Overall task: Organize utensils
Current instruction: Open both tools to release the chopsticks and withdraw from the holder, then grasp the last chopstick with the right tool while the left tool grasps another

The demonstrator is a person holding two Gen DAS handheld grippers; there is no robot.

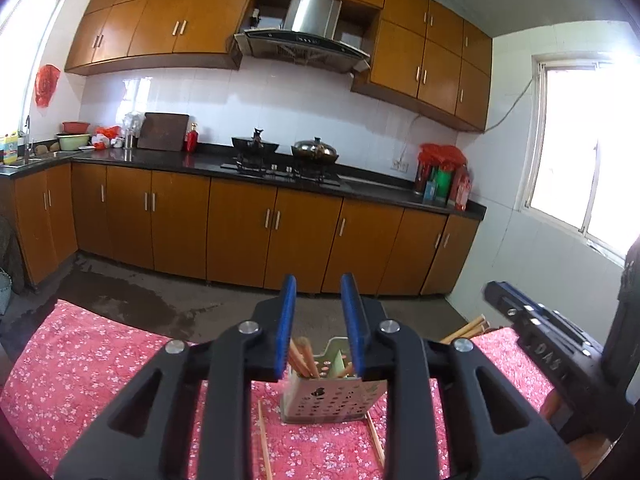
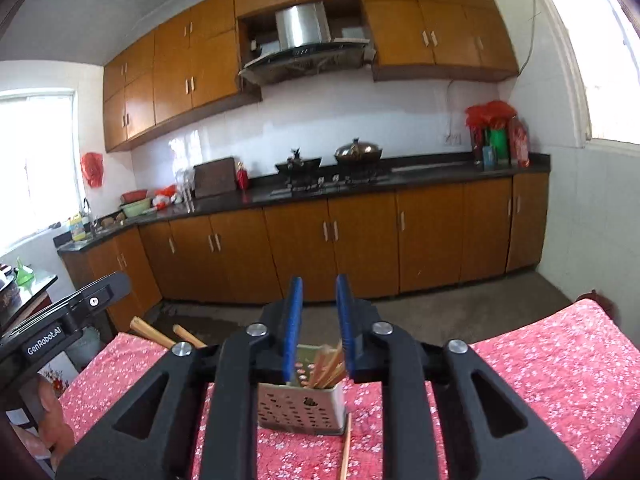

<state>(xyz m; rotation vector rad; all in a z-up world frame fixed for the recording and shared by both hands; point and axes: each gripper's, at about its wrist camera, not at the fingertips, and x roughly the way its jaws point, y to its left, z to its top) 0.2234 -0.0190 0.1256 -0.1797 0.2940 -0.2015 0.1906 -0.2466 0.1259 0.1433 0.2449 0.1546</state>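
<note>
Left gripper point(image 1: 319, 322): blue pads parted, nothing held | Right gripper point(image 2: 319, 322): spread likewise, empty | Utensil holder point(image 1: 332, 400): perforated metal, upright on floral worktop point(image 1: 100, 360), seen at 6 o'clock beneath both grippers, chopsticks point(image 1: 304, 358) standing inside | Loose chopsticks point(image 1: 264, 440): flat on worktop beside holder.

Loose chopsticks point(image 1: 264, 444) cut off below

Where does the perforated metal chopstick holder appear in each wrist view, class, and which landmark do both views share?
Left wrist view: the chopstick holder stands at bottom centre on the floral tablecloth, seen between the open jaws.
Right wrist view: bottom centre again, between the open jaws.
Shared landmark: the range hood above the stove.
</note>
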